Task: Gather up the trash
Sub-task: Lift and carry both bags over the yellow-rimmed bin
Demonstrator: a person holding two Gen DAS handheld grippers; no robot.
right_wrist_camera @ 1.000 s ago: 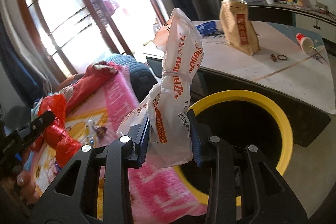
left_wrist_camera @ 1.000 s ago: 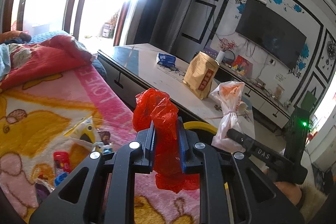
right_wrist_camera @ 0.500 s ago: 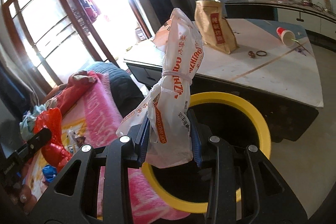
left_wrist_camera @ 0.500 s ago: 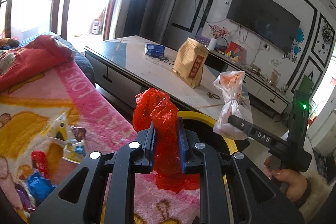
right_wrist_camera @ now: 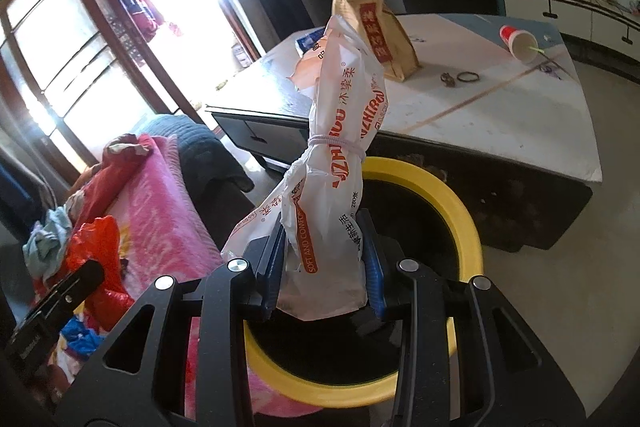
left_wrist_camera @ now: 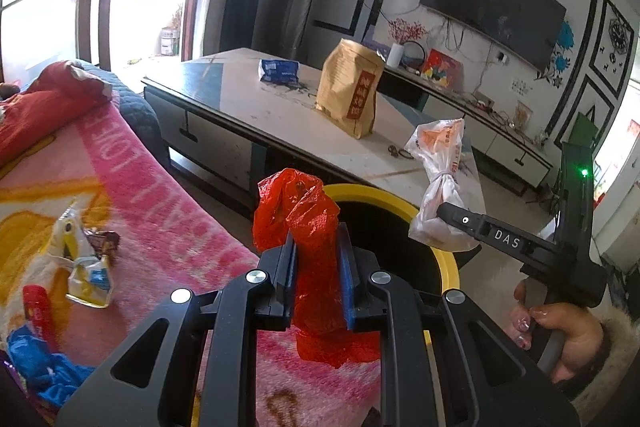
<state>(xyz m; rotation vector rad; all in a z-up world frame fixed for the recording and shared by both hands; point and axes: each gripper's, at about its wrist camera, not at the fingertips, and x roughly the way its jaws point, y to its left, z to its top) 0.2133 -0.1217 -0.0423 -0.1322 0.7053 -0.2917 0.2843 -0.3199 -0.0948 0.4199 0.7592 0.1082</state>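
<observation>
Both grippers have swung toward the yellow-rimmed bin since a second ago, so its dark mouth now fills more of each view and more of the low table shows behind it.

Left wrist view: the left gripper [left_wrist_camera: 318, 267] has its blue pads pressed tight on a crumpled red plastic bag [left_wrist_camera: 304, 223], which stands up above the fingers and hangs out below them. Just ahead lies the yellow-rimmed bin [left_wrist_camera: 448, 263]. To the right of the fingers, the right gripper [left_wrist_camera: 472, 223] reaches in, carrying a white printed bag [left_wrist_camera: 440, 187] over the bin. To the left, loose wrappers [left_wrist_camera: 86, 259] lie on a pink blanket [left_wrist_camera: 160, 211]. Farther ahead, a brown paper bag [left_wrist_camera: 350, 95] stands on the low table [left_wrist_camera: 280, 123].

Right wrist view: the right gripper [right_wrist_camera: 324, 259] is clamped on the white printed bag [right_wrist_camera: 336, 187], tied at its middle with a band and rising straight up. Directly ahead and beneath sits the yellow-rimmed bin [right_wrist_camera: 460, 223]. Off to the left, the left gripper [right_wrist_camera: 76, 279] carries the red plastic bag [right_wrist_camera: 100, 259] over the pink blanket [right_wrist_camera: 160, 203]. Beyond, a red paper cup [right_wrist_camera: 518, 41] lies tipped on the low table [right_wrist_camera: 500, 123]
</observation>
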